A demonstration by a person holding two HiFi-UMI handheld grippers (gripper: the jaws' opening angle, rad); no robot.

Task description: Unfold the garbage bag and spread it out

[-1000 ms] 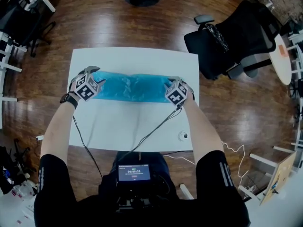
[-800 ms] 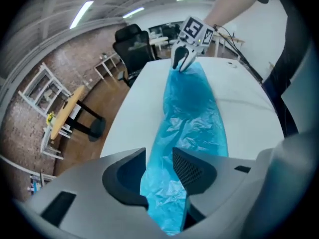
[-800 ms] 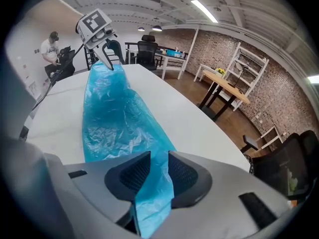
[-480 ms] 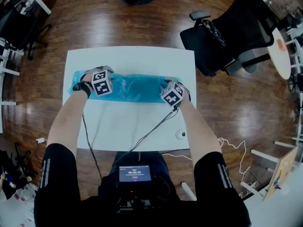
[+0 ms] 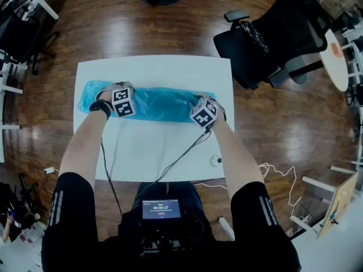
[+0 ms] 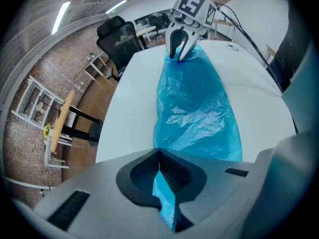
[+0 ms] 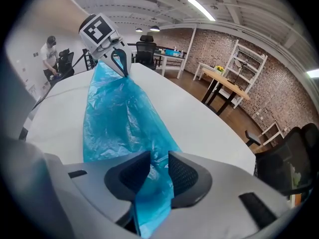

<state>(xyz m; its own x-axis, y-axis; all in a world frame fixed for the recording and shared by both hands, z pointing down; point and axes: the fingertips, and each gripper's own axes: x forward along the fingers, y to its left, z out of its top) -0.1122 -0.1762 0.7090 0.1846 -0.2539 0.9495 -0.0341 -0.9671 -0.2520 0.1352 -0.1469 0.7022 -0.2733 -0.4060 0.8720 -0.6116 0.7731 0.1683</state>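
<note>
On the white rectangular table [image 5: 153, 152] above the wooden floor [image 5: 170, 33], the thin blue plastic garbage bag [image 5: 161, 103] lies as a long crumpled band across the far half, and a stretch of it now shows past the left gripper that did not a second ago. The left gripper [image 6: 160, 176] has come down on the band and its jaws have just been closing, now pinching a thin fold of film, while the right gripper [image 7: 157, 178] clamps a thicker bunch near the other end. With both ends gripped the bag seems ready to be pulled open, but it is not yet spread.
</note>
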